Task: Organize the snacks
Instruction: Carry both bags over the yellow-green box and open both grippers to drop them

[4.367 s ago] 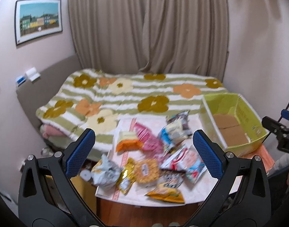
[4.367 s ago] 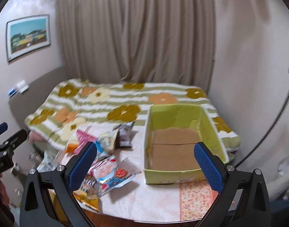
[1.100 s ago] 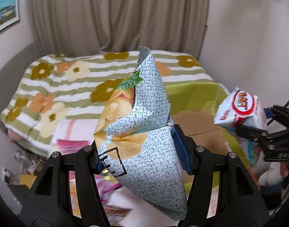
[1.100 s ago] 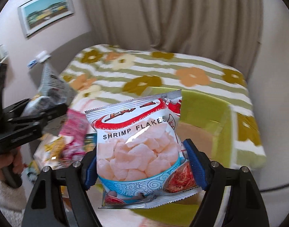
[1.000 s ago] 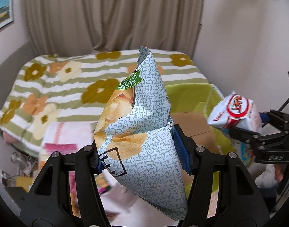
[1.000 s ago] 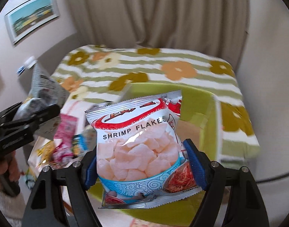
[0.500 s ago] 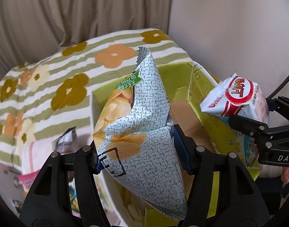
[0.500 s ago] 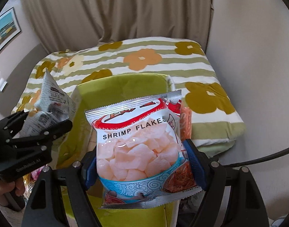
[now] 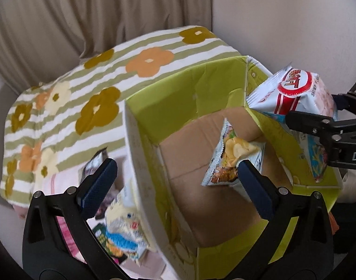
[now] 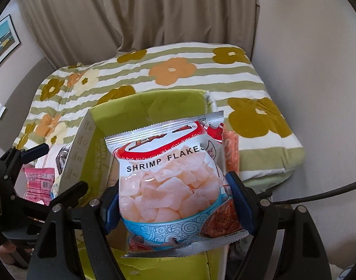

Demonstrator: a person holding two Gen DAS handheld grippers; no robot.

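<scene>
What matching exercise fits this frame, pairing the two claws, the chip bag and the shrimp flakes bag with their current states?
Column one:
1. left claw
2. right claw
3. chip bag
4. shrimp flakes bag

Column two:
A. clamped between blue pads
B. inside the green box
C. open, holding nothing
D. shut on a snack

Pairs: 1-C, 2-D, 3-B, 4-A

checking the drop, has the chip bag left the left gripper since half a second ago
Yes. The chip bag is out of the now open left gripper and down inside the green box, over its cardboard floor.
</scene>
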